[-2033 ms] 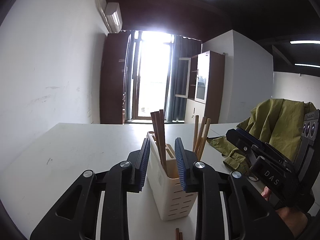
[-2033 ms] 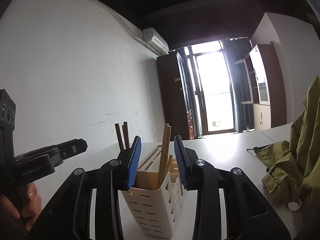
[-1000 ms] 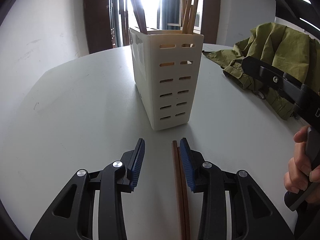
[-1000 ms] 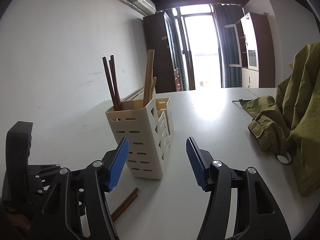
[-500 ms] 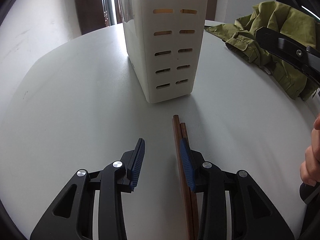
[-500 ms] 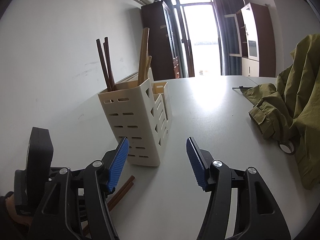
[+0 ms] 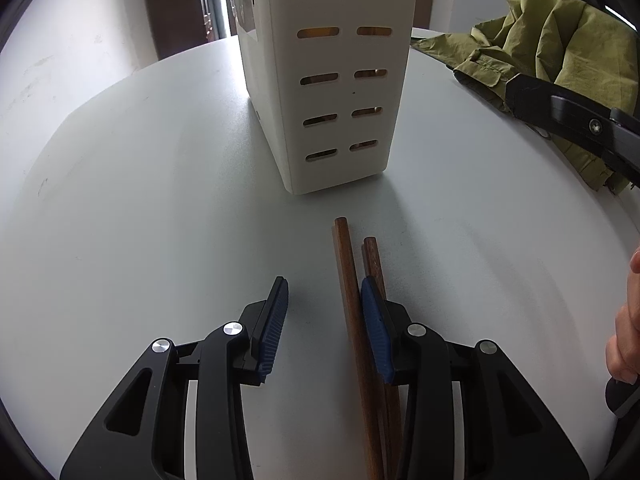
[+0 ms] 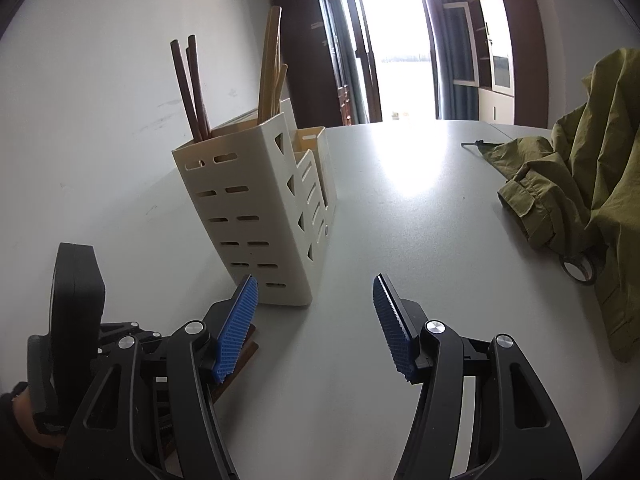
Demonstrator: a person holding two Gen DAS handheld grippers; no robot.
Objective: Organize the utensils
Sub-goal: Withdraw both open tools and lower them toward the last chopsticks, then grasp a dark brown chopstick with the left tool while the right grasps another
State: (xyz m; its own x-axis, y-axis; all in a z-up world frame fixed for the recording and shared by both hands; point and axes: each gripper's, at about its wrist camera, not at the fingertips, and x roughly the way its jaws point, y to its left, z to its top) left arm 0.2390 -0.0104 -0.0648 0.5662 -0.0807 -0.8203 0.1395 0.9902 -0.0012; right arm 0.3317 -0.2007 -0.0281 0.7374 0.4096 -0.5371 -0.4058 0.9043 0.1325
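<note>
Two dark brown chopsticks [image 7: 347, 272] lie side by side on the white table [image 7: 140, 208], pointing at a cream slotted utensil holder [image 7: 328, 80]. My left gripper [image 7: 324, 320] hovers low over them, open. One stick runs just inside its right finger; the other passes under that finger. The holder [image 8: 256, 208] has dark chopsticks [image 8: 192, 88] and light wooden ones [image 8: 270, 64] standing in it. My right gripper [image 8: 316, 320] is open and empty, just right of the holder's near corner. The lying sticks' ends [image 8: 244, 356] show behind its left finger.
A crumpled olive-green jacket [image 8: 580, 184] covers the table's right side, with a tape roll [image 8: 578, 268] at its edge. A hand [image 7: 624, 340] shows at the right border of the left wrist view. A white wall runs along the left.
Both grippers have sunk toward the table and tipped downward. The lying chopsticks now reach further up between my left gripper's fingers. Neither gripper's jaw gap has changed.
</note>
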